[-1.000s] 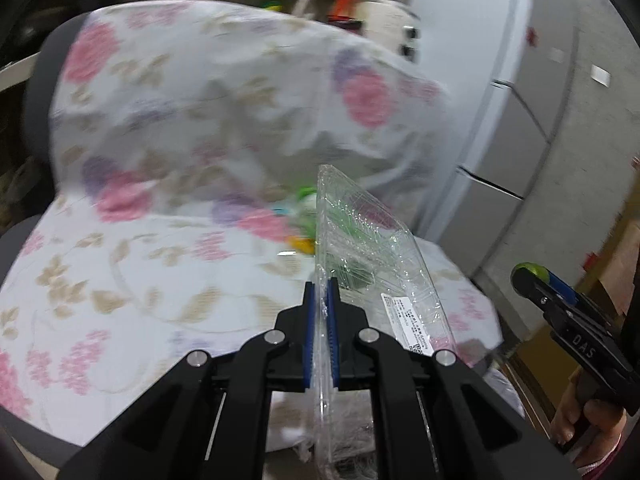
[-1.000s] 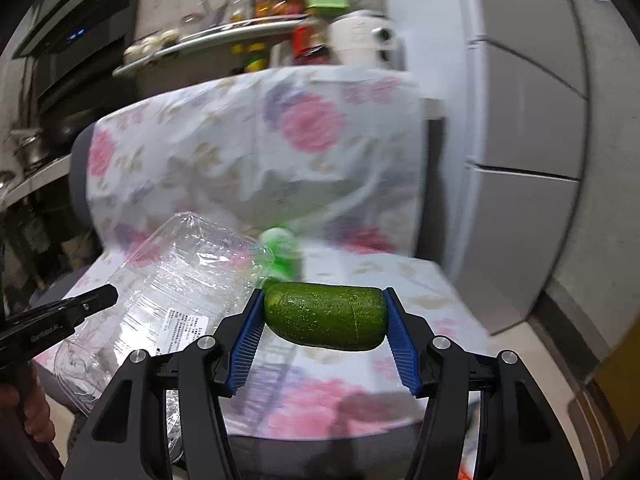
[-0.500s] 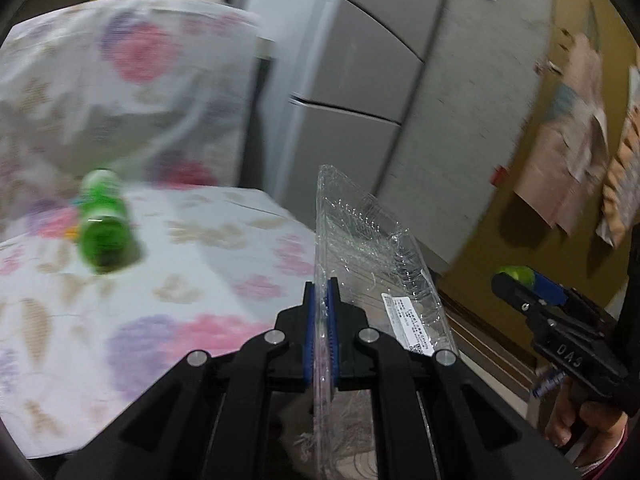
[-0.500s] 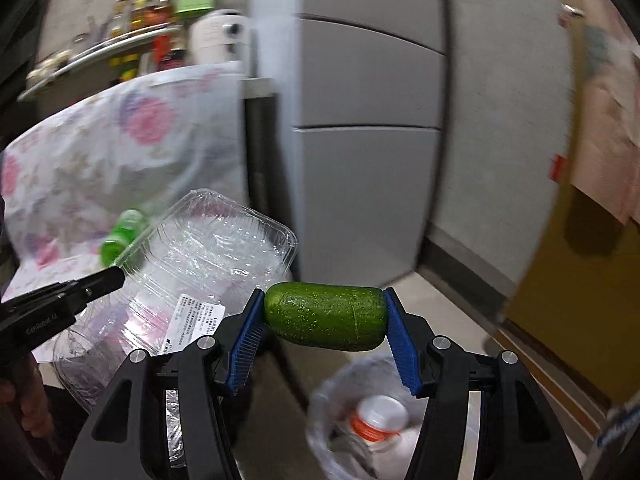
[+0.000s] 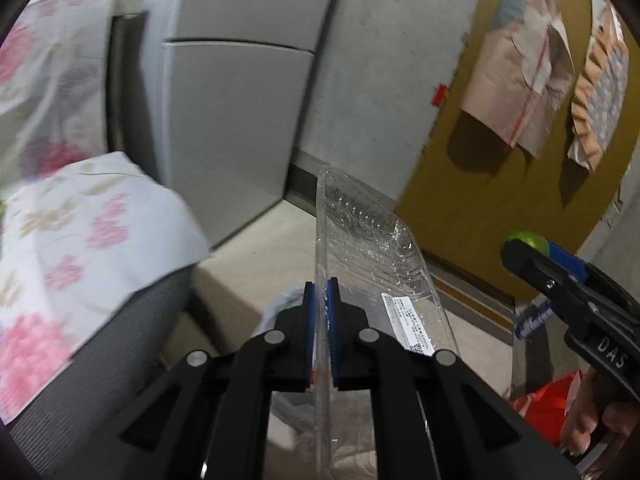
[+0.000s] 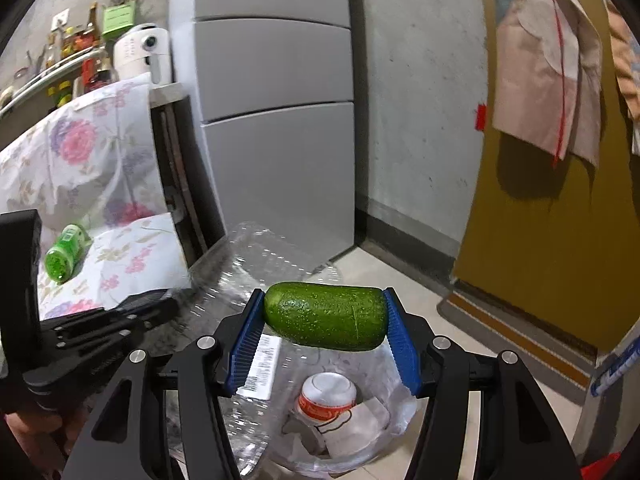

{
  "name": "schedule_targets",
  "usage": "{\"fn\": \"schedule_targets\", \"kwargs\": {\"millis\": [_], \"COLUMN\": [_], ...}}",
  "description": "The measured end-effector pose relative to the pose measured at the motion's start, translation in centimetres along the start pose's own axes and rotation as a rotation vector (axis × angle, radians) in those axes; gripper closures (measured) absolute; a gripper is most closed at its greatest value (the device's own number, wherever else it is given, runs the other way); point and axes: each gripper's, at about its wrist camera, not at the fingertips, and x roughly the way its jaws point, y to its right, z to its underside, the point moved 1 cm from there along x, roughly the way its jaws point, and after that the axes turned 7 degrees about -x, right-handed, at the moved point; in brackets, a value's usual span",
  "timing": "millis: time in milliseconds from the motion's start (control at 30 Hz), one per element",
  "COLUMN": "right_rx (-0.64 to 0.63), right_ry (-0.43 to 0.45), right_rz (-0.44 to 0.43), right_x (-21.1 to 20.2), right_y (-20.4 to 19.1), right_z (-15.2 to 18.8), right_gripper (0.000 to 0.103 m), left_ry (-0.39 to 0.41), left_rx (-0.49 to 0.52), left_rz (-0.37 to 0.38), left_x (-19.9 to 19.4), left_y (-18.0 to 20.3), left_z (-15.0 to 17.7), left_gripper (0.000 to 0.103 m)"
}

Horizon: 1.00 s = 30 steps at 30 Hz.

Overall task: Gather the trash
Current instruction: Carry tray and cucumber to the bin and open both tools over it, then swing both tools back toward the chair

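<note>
Above the clear plastic trash bag (image 6: 384,420), my left gripper (image 5: 320,320) pinches a transparent clamshell container (image 5: 372,248); my right gripper (image 6: 324,332) clamps a green avocado (image 6: 324,316), both poised for dropping.

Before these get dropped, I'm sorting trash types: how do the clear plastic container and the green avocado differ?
The clear plastic container is see-through, thin and flat-walled, with a printed label; the green avocado is opaque, rounded and speckled. The container is pinched by its edge in the nearly shut left tongs; the avocado is spanned end to end by the wider-set right tongs. Both are held off the floor near the trash bag.
</note>
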Motion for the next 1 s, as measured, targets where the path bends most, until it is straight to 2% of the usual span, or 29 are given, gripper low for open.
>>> {"fn": "schedule_targets", "kwargs": {"millis": [33, 67, 100, 133, 167, 367, 600, 767, 1000], "right_rx": [-0.002, -0.007, -0.014, -0.018, -0.016, -0.015, -0.026, -0.047, -0.108], "right_ry": [-0.006, -0.02, -0.053, -0.075, -0.088, -0.116, -0.063, -0.028, 0.004], "right_rz": [-0.004, -0.012, -0.027, -0.037, -0.033, -0.036, -0.031, -0.042, -0.126], "right_x": [0.4, 1.1, 2.2, 3.0, 3.6, 4.8, 3.0, 1.3, 0.1], "right_y": [0.1, 0.2, 0.2, 0.2, 0.1, -0.3, -0.8, -2.4, -7.1], "right_z": [0.0, 0.0, 0.1, 0.2, 0.4, 1.3, 0.0, -1.1, -2.4], "right_gripper": [0.044, 0.042, 0.041, 0.039, 0.034, 0.033, 0.034, 0.034, 0.034], "left_ry": [-0.003, -0.013, -0.026, -0.021, -0.011, -0.015, 0.01, 0.054, 0.116], "left_rx": [-0.004, -0.012, -0.023, -0.032, -0.042, -0.081, -0.095, -0.079, -0.111], "left_rz": [-0.002, 0.002, 0.002, -0.003, -0.006, -0.05, -0.124, -0.19, -0.296], "left_x": [0.5, 1.2, 1.7, 1.9, 1.9, 1.1, -1.6, -5.1, -11.1], "left_y": [0.1, 0.2, 0.0, -0.2, -0.5, -3.3, -5.5, -6.3, -9.5], "left_z": [-0.2, -0.3, -0.4, -0.4, -0.4, -0.4, -0.1, 0.2, 1.0], "left_gripper": [0.092, 0.08, 0.047, 0.035, 0.035, 0.035, 0.035, 0.035, 0.034]}}
